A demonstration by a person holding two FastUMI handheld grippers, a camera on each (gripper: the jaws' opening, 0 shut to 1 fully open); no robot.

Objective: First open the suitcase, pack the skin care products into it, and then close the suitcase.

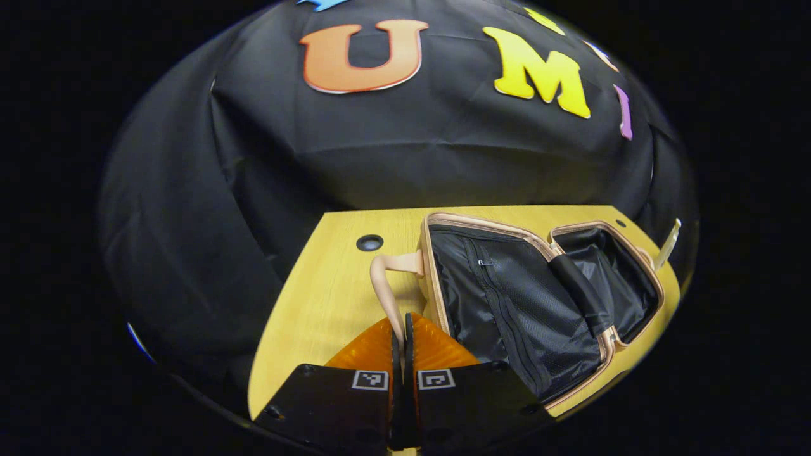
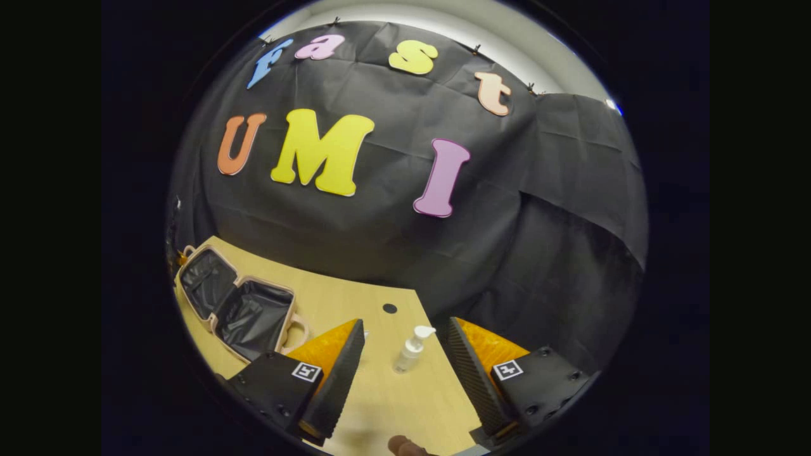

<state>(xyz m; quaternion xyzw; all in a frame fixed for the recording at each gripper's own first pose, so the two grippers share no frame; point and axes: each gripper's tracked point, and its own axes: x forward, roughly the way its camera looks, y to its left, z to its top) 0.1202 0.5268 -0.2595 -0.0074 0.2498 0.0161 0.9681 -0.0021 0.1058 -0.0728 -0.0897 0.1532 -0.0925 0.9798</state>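
The suitcase (image 1: 538, 304) lies open on the wooden bench (image 1: 329, 297), both halves showing black lining, one with a zipped mesh pocket. In the left gripper view, the left gripper (image 1: 403, 345) is closed on the suitcase's pale handle (image 1: 386, 285), both fingers pressing the loop between them. In the right gripper view, the right gripper (image 2: 405, 354) is spread wide, and a small clear pump bottle (image 2: 412, 349) stands upright on the bench between its fingers, touching neither. The suitcase (image 2: 237, 304) sits toward the bench's left edge there, well apart from the bottle.
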